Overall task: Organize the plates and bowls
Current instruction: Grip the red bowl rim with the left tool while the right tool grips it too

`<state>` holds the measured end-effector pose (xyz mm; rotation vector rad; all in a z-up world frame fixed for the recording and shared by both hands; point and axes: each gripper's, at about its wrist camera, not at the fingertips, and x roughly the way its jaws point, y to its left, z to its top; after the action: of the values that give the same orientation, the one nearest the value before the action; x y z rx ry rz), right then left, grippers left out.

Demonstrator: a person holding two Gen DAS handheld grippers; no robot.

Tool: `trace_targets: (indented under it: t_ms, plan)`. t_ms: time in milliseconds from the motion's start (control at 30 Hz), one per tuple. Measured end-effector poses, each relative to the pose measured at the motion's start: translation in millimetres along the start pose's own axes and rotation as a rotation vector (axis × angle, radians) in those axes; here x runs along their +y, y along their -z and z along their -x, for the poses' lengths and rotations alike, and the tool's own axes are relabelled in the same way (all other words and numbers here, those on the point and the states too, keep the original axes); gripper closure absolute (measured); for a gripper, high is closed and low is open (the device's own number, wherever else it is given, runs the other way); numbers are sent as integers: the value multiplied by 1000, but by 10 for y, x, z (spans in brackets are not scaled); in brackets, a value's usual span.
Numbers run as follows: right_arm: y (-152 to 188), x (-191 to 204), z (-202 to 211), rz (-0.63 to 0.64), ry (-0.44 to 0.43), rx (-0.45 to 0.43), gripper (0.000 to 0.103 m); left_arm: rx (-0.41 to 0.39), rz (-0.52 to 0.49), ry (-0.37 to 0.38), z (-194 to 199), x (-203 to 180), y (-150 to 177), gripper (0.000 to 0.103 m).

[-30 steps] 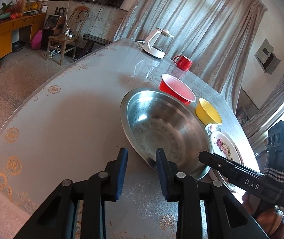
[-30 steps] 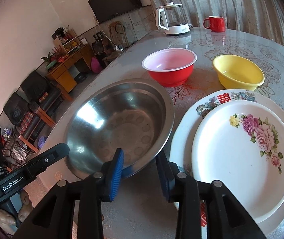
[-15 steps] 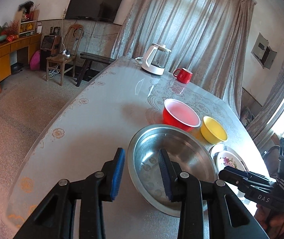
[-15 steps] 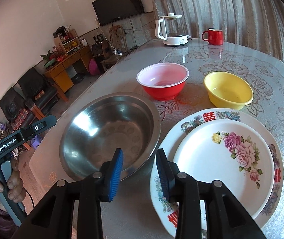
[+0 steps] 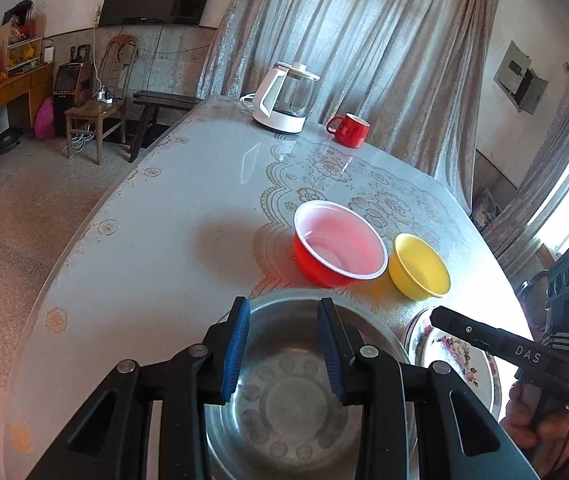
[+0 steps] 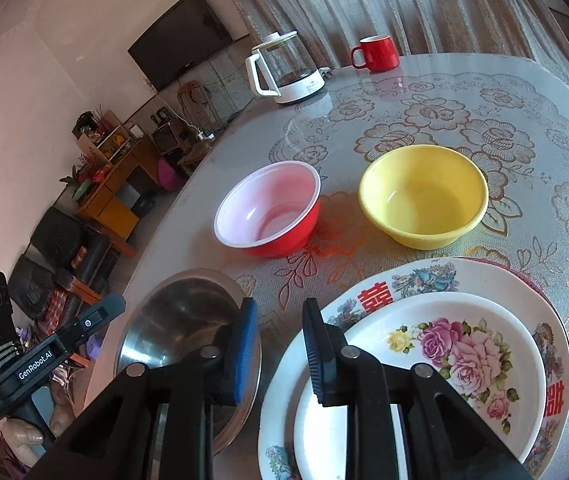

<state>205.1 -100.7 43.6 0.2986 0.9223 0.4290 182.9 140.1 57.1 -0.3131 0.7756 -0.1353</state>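
Left gripper [image 5: 283, 354]: low centre of its own view, jaws parted and gripping nothing, hovering over the steel basin [image 5: 296, 408].
Right gripper [image 6: 278, 344]: low centre of its view, jaws parted, nothing between them; one pad over the basin's rim, the other over the edge of the plates.
Steel basin: bottom of the left view, lower left of the right view; wide, shallow, shiny metal with a ring of round dimples in its floor; nothing inside.
Plates: lower right of the right view; a smaller plate [image 6: 424, 380] with pink roses sits on a larger plate [image 6: 424, 276] with red characters and a floral border. Glazed, smooth, round.
Red bowl [image 6: 270, 216]: mid-frame, red outside, pale inside, thin rimmed, looks like plastic.
Yellow bowl [image 6: 424, 194]: right of the red one, near but apart; matte, thicker walled.
Done: plates appear already stacked.
Left: the three bowls stand separately; nesting them seems to be what remains.
Table [image 6: 504, 128]: round, under a glossy cover with a lace-patterned cloth; kettle [image 6: 284, 70] and red mug [image 6: 378, 53] at the upper edge.
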Motion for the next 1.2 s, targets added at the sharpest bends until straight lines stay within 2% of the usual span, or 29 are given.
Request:
trace_targets:
  t_ms: [233, 533, 667, 700, 767, 833, 900, 1067, 1167, 1200]
  plan:
    - [-359, -174, -281, -145, -45, 21, 79, 66, 2, 35, -417, -147, -352, 69]
    - [-555, -268, -656, -201, -26, 40, 79, 157, 94, 62, -944, -155, -586, 70]
    - [-573, -298, -738, -205, -35, 40, 83, 184, 130, 60, -1107, -121, -612, 79]
    - [-575, -303, -752, -196, -36, 38, 86, 191, 135, 61, -1151, -120, -610, 84]
    - [-578, -298, -783, -188, -41, 44, 89, 189, 136, 46, -1174, -116, -590, 93]
    - [-580, -291, -782, -178, -30, 35, 91, 182, 138, 72, -1159, -127, -573, 98]
    - [-582, -290, -765, -169, -42, 29, 93, 174, 138, 103, -1119, -155, -554, 98]
    - [-572, -182, -668, -125, -59, 9, 94, 146, 87, 87, -1009, -262, -525, 98]
    - [-577, -168, -650, -118, -42, 5, 94, 136, 123, 76, -973, -193, -546, 98]
    - [-579, -187, -651, -127, -40, 7, 94, 134, 145, 58, -975, -145, -564, 94]
